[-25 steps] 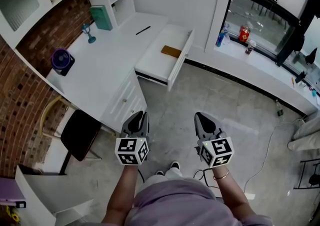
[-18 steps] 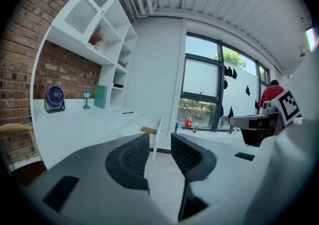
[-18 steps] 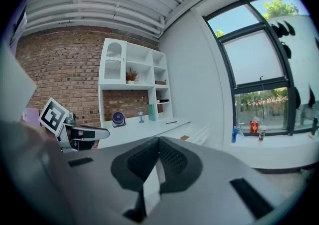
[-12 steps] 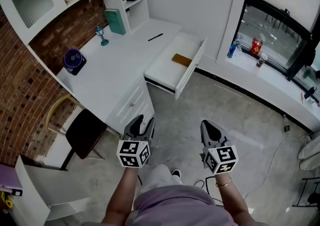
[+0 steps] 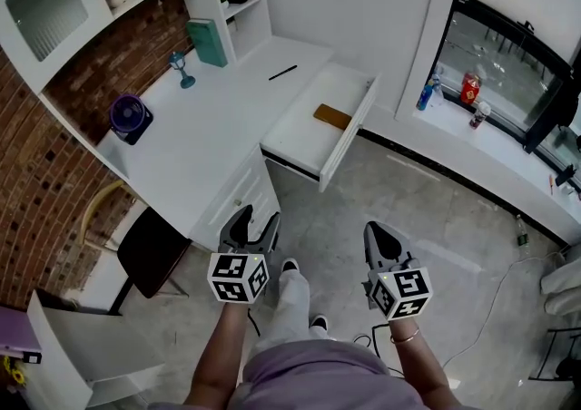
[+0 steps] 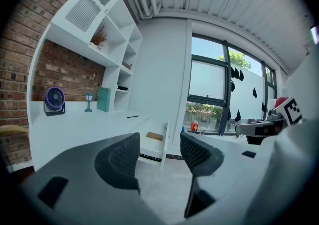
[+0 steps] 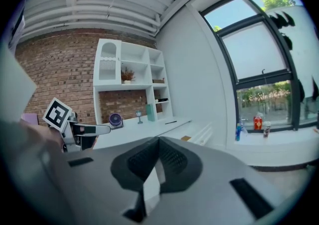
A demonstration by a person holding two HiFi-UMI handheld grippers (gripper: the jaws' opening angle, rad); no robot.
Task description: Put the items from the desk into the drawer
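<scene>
Left tool (image 5: 251, 220) has just been spreading its jaws wide, nothing between them. Right tool (image 5: 378, 236) is closed and empty. Pen (image 5: 282, 73) lies on the bench (image 5: 209, 145), with the open drawer (image 5: 304, 129) at its four o'clock.

Your white worktop (image 5: 204, 141) runs off toward eleven o'clock. Nearest you on it sits a purple fan (image 5: 127, 117). Past that a small teal stemmed cup (image 5: 182, 69) stands upright, a teal book (image 5: 208, 43) stands on edge by the shelves, and a black pen (image 5: 282, 73) lies flat. At twelve o'clock the drawer (image 5: 349, 131) stands open, a flat brown piece (image 5: 332, 116) inside.
</scene>
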